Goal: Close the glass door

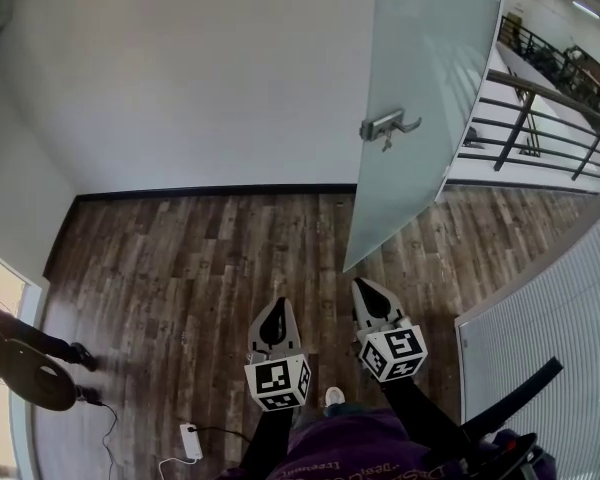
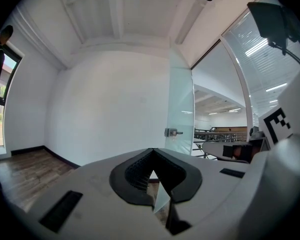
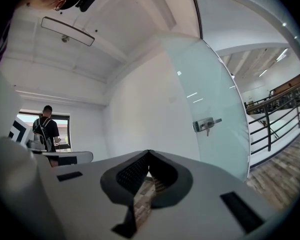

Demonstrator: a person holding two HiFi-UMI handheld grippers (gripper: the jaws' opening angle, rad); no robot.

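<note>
A frosted glass door (image 1: 420, 88) stands open, swung into the room at the upper right, with a metal lever handle (image 1: 388, 126) and a key in its lock. The door also shows in the left gripper view (image 2: 181, 109) and, larger, in the right gripper view (image 3: 210, 109), handle (image 3: 206, 124) at mid height. My left gripper (image 1: 277, 305) and right gripper (image 1: 362, 285) hang side by side over the wood floor, short of the door's lower edge. Both are shut with nothing between the jaws. Neither touches the door.
White wall (image 1: 200, 78) behind the door. A black metal railing (image 1: 540, 128) lies beyond the doorway. A ribbed glass panel (image 1: 560, 348) stands at the right. A power strip (image 1: 191, 440) with its cable lies on the floor. A person's legs (image 1: 30, 353) show at the left.
</note>
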